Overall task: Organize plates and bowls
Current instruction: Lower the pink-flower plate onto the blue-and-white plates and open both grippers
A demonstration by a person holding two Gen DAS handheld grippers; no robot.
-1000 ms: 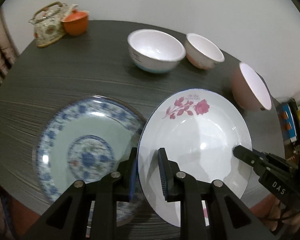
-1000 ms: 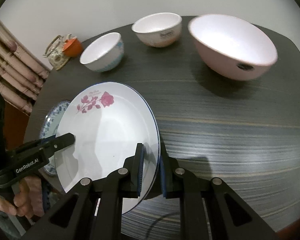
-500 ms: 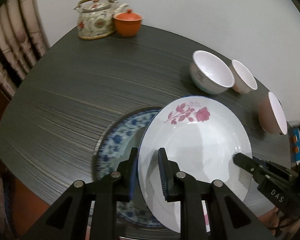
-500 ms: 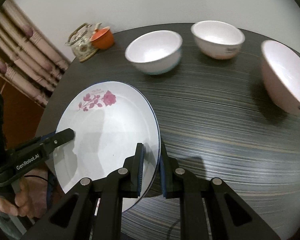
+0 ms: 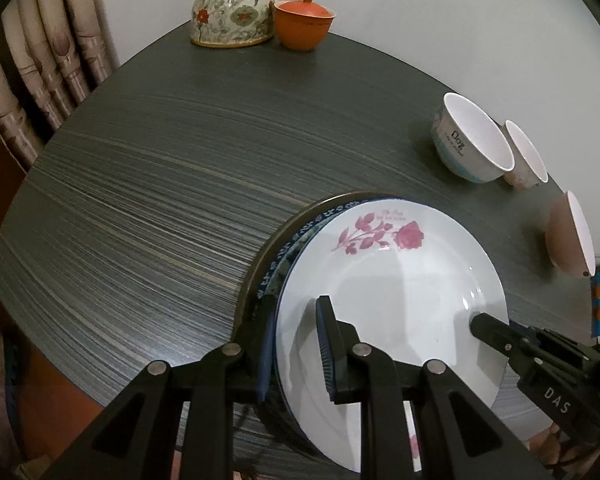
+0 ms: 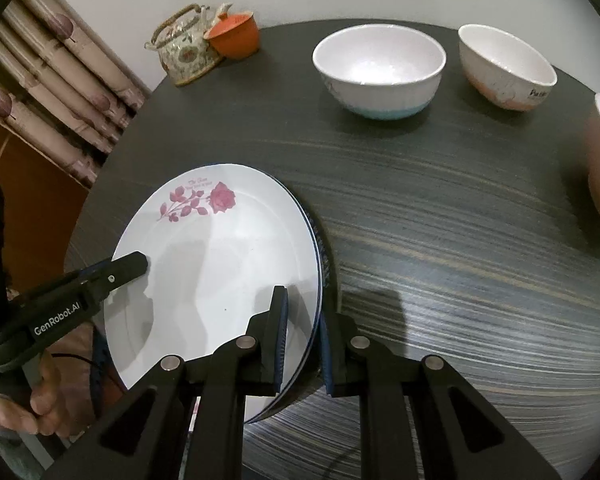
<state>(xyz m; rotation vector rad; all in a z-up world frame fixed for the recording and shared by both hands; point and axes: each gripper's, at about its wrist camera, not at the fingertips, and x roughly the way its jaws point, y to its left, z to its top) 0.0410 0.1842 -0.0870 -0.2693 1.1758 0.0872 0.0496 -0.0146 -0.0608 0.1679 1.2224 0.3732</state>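
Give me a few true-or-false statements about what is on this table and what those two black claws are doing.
1. Both grippers, left gripper and right gripper, straddle the rose plate's rim. True.
2. The rose plate is over a blue-patterned plate. True.
3. The teapot is inside a bowl. False: it stands on the table beside an orange lidded cup.
4. The white bowl with a blue base holds soup. False: it is empty.

Two plates — rose plate (image 5: 392, 292) on blue-patterned plate (image 5: 296, 236) — three bowls (image 6: 380, 68), one teapot (image 5: 232, 8), one orange lidded cup (image 5: 304, 22).
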